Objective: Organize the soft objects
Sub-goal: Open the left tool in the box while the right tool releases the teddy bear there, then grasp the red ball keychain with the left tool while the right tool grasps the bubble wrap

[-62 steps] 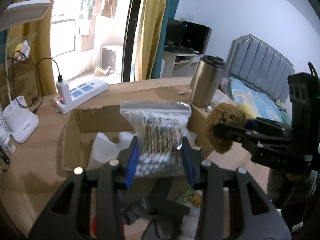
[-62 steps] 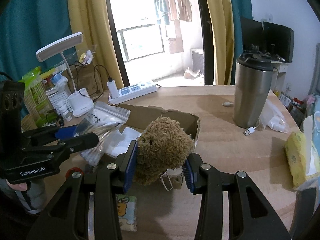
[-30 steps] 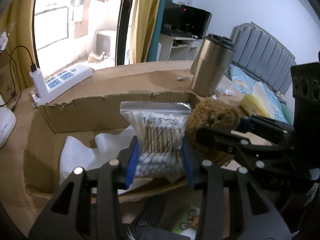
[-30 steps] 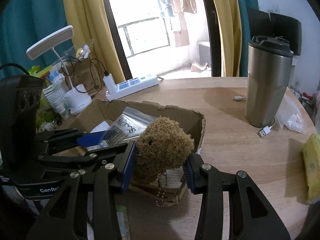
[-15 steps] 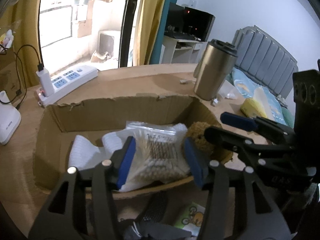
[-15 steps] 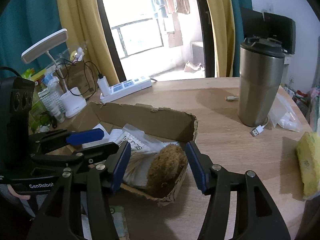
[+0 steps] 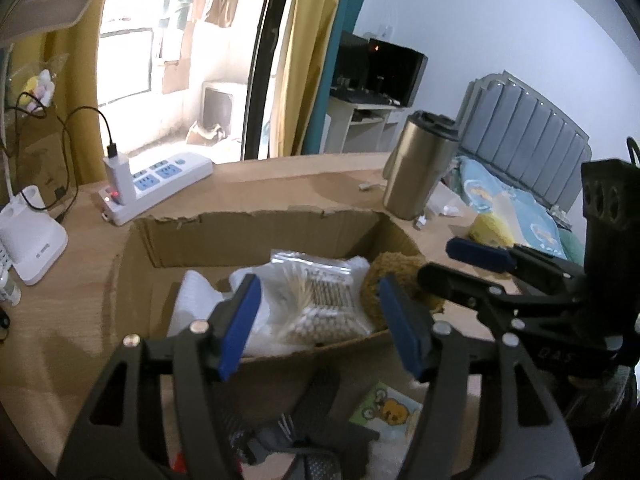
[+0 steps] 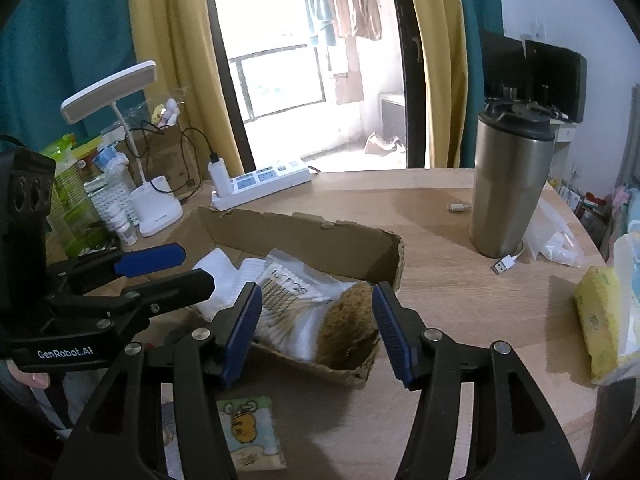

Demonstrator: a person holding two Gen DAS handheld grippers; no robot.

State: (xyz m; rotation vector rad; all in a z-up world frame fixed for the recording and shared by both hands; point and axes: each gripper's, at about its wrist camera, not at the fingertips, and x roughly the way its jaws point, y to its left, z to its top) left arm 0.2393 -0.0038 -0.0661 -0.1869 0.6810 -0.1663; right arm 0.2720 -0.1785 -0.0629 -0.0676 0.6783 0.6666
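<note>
A shallow cardboard box [image 7: 256, 236] [image 8: 304, 236] lies on the wooden table. In it lie a clear bag of cotton swabs [image 7: 320, 296] [image 8: 288, 292], a brown plush toy [image 7: 384, 276] [image 8: 348, 324] at the right end, and white soft cloths [image 7: 200, 300] [image 8: 216, 272]. My left gripper [image 7: 324, 320] is open and empty, just in front of the box. My right gripper [image 8: 316, 328] is open and empty above the box's near right corner; it also shows in the left wrist view [image 7: 460, 260].
A steel tumbler [image 8: 508, 184] stands right of the box. A white power strip [image 8: 260, 184] and a desk lamp [image 8: 156, 208] stand behind it. A yellow packet [image 8: 600, 320] lies far right. A cartoon card [image 8: 250, 432] lies in front.
Both grippers opened and let go: the swab bag and the plush toy dropped into the box. Both grippers then pulled back slightly.
</note>
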